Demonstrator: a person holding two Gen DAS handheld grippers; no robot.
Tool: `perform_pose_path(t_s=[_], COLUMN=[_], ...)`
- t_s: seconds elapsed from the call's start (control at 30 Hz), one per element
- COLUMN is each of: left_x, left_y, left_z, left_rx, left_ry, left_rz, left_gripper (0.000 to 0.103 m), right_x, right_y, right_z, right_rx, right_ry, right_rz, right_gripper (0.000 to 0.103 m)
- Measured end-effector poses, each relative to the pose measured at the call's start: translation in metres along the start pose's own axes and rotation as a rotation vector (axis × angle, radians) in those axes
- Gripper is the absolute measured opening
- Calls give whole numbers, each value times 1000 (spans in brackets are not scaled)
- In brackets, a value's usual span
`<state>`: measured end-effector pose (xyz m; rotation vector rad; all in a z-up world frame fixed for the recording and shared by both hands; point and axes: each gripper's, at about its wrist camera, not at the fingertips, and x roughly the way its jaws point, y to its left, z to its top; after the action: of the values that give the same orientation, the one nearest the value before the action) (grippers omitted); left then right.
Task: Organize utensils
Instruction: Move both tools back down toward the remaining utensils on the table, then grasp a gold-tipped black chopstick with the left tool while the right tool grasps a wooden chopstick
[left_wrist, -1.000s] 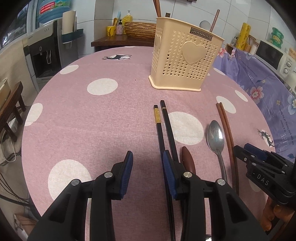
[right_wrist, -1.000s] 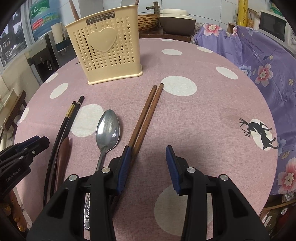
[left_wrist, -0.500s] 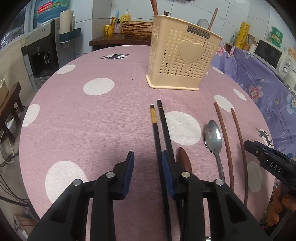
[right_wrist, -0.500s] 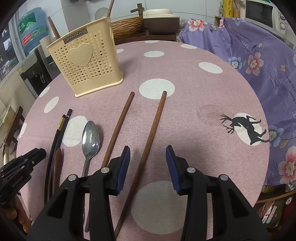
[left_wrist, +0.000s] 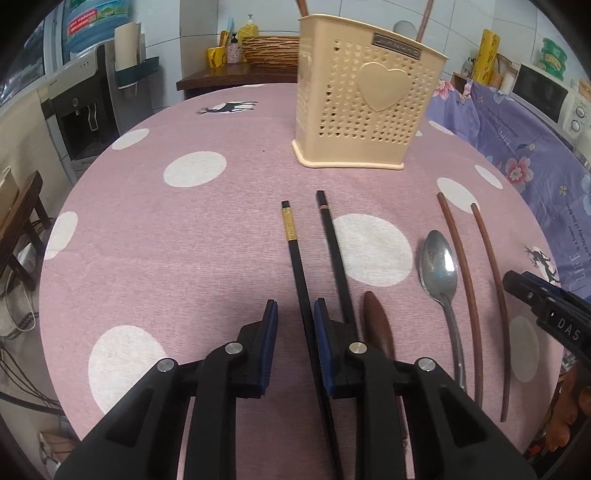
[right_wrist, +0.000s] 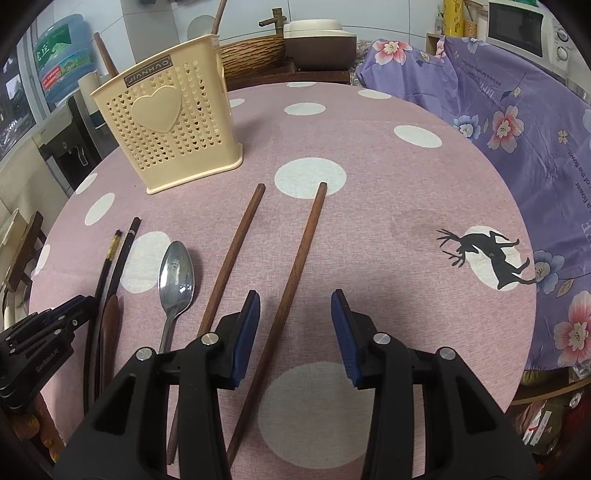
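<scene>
The left gripper (left_wrist: 292, 328) has been closing on a black chopstick with a gold band (left_wrist: 297, 266), not squeezing yet. The right gripper (right_wrist: 295, 325) is open around a brown wooden chopstick (right_wrist: 291, 288). The cream plastic basket (left_wrist: 365, 107) stands at the top.

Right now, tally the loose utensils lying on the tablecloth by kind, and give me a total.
Black chopsticks: 2
Brown wooden chopsticks: 2
Metal spoon: 1
Dark brown wooden utensil beside the black pair: 1; only one end of it shows
Total: 6

Not counted: the handles standing in the cream holder.
</scene>
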<state>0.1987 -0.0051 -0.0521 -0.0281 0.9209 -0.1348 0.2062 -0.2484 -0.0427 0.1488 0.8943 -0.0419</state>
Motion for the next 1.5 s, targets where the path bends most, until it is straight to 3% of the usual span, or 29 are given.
perform_pose_path(t_s=[0.23,0.47,0.63,0.73,1.17,1.5], left_x=[-7,9,18,20,33,41], left_y=[15,21,25,21,8,5], left_z=[18,30,32,34,45,54], left_rx=[-49,-87,-124,-118,-70,-40], left_ry=[-30,4,18,6,-14,-12], left_rz=[1,-4,-26,-14,29,47], left_gripper=[21,21,22,26,25,10], right_x=[8,28,43,49,60,71], right_y=[-4,-7,-7,-7,-2,0], right_z=[18,39,47,47,56,70], right_rx=[29,56,60,60,26,48], right_ry=[8,31,44,49,34,32], right_rz=[23,28,9,6,-25,-34], right_gripper=[40,40,34,34,25,11])
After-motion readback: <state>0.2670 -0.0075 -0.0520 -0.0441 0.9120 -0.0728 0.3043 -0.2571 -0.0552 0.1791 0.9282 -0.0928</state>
